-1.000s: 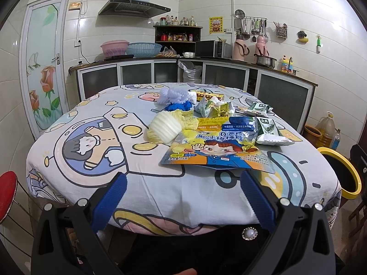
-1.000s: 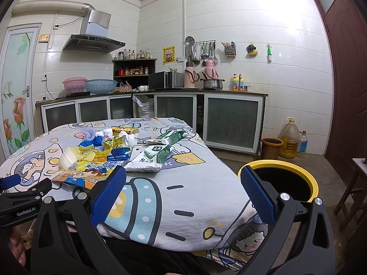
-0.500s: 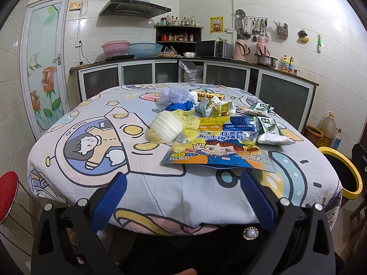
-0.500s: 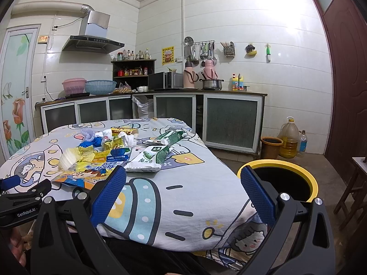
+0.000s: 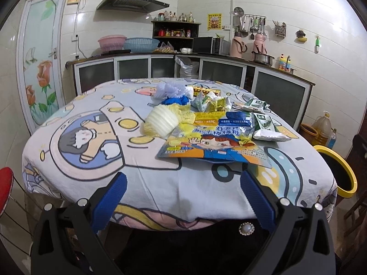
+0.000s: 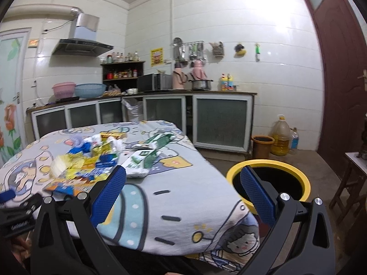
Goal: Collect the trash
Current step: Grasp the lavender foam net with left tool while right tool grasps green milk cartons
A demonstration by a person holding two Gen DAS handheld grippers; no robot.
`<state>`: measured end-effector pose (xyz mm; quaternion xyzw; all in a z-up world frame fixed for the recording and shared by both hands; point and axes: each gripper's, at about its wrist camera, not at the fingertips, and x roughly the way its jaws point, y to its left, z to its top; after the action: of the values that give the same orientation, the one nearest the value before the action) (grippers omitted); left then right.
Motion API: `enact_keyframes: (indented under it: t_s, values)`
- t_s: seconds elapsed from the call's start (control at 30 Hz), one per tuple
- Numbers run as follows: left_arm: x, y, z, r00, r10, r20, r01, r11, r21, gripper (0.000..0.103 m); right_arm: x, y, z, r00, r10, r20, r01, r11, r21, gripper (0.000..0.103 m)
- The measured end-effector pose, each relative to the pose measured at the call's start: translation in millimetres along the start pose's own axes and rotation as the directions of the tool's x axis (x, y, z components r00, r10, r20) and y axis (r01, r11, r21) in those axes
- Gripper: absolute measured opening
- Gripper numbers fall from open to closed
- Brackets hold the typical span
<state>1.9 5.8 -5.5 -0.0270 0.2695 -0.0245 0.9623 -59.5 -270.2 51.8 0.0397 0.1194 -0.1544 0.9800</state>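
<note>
Wrappers, crumpled and colourful, heaped on tablecloth.

A matt printed cartoon cloth covers the bench. On it, at 1 o'clock, lie a glossy crinkled orange-and-blue foil snack bag and a ribbed pale-yellow plastic cup. Each tool's pads look rough blue rubber.

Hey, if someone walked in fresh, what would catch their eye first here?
Probably the heap of bright wrappers piled mid-table on the cartoon astronaut tablecloth. Next, the yellow-rimmed bin on the floor just off the table's right edge, beyond the open right tool.
</note>
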Motion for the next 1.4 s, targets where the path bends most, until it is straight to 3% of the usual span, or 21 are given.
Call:
enact_keyframes:
  t_s: [0.13, 0.27, 0.37, 0.47, 0.6, 0.67, 0.83, 0.97, 1.07, 1.1, 1.2, 1.33, 1.4]
  values:
    - [8.0, 7.1, -4.8, 0.997, -0.067, -0.042, 0.065, 0.997, -0.044, 0.096, 18.0, -16.2, 12.6, 0.998, 0.025, -0.056, -0.023, 0.999, 0.027, 0.096]
    - [16.3, 12.3, -6.5, 0.985, -0.163, -0.049, 0.158, 0.984, -0.082, 0.095, 38.8, -26.1, 22.0, 0.986, 0.12, -0.111, -0.119, 0.993, 0.023, 0.096]
    - [34.5, 10.9, -9.8, 0.948, -0.299, -0.106, 0.287, 0.951, -0.113, 0.096, 62.9, -35.3, 26.7, 0.955, 0.23, -0.185, -0.213, 0.971, 0.108, 0.096]
    - [42.6, 10.6, -4.5, 0.965, -0.235, -0.113, 0.226, 0.97, -0.086, 0.095, 88.9, -29.2, 26.2, 0.915, 0.268, -0.301, -0.245, 0.963, 0.113, 0.096]
    - [32.6, 23.5, 22.6, 0.982, -0.187, 0.01, 0.187, 0.981, -0.045, 0.096, 115.4, -19.2, 32.9, 0.915, 0.251, -0.317, -0.246, 0.968, 0.057, 0.096]
    - [40.5, 28.1, 43.7, 0.991, -0.136, -0.017, 0.136, 0.991, 0.0, 0.096, 131.3, -17.8, 40.6, 0.907, 0.263, -0.327, -0.261, 0.964, 0.05, 0.096]
    - [72.1, 53.3, 96.7, 0.992, -0.1, -0.081, 0.102, 0.995, 0.015, 0.096, 186.2, -16.7, 68.8, 0.862, 0.348, -0.369, -0.334, 0.937, 0.103, 0.096]
    - [105.6, 61.2, 137.3, 0.979, -0.127, -0.157, 0.134, 0.99, 0.033, 0.095, 237.9, -9.8, 83.3, 0.788, 0.432, -0.438, -0.402, 0.901, 0.165, 0.096]
    - [135.2, 59.9, 162.2, 0.97, -0.122, -0.212, 0.138, 0.989, 0.061, 0.096, 285.5, 3.1, 89.4, 0.693, 0.497, -0.523, -0.453, 0.864, 0.221, 0.096]
    - [144.0, 59.2, 168.7, 0.967, -0.121, -0.223, 0.14, 0.988, 0.072, 0.096, 297.5, 9.5, 91.1, 0.674, 0.5, -0.544, -0.463, 0.86, 0.215, 0.096]
    - [183.1, 56.8, 188.7, 0.957, -0.09, -0.275, 0.125, 0.986, 0.112, 0.096, 326.5, 21.3, 97.2, 0.663, 0.477, -0.578, -0.446, 0.871, 0.207, 0.096]
    - [230.8, 67.0, 209.9, 0.929, -0.125, -0.349, 0.15, 0.988, 0.046, 0.096, 367.4, 27.3, 100.5, 0.597, 0.537, -0.595, -0.431, 0.841, 0.326, 0.096]
    - [255.6, 77.8, 220.7, 0.913, -0.141, -0.383, 0.143, 0.989, -0.022, 0.095, 382.7, 32.0, 100.8, 0.582, 0.55, -0.6, -0.419, 0.834, 0.358, 0.096]
